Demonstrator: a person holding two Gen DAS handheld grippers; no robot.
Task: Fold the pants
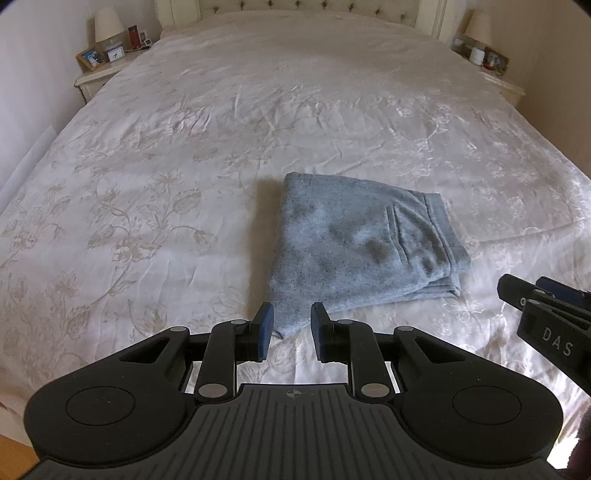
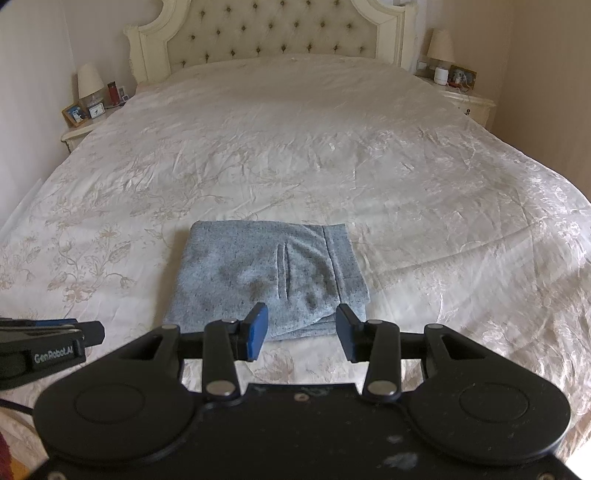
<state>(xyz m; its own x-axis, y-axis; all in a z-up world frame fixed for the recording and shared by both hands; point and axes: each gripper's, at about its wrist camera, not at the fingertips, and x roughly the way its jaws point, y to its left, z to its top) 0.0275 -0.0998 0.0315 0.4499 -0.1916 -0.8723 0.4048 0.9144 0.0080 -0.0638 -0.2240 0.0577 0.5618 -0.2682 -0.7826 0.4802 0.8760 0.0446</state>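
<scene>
Folded pants (image 2: 266, 275) on bed (image 2: 332, 155), headboard (image 2: 273, 33) right-view only; both claws parted

Folded pants (image 1: 364, 243) (image 2: 267, 277): I am seeing them lying on the bedspread (image 1: 184, 155) (image 2: 424, 184), near its front edge. Left gripper (image 1: 291, 328) is sitting just before their near left corner; right gripper (image 2: 301, 332) is sitting before their near edge, to its right. Headboard (image 2: 273, 33) is standing behind the bed. Nightstands are flanking it, left (image 2: 79, 129) and right (image 2: 469, 101), each carrying a lamp.
</scene>
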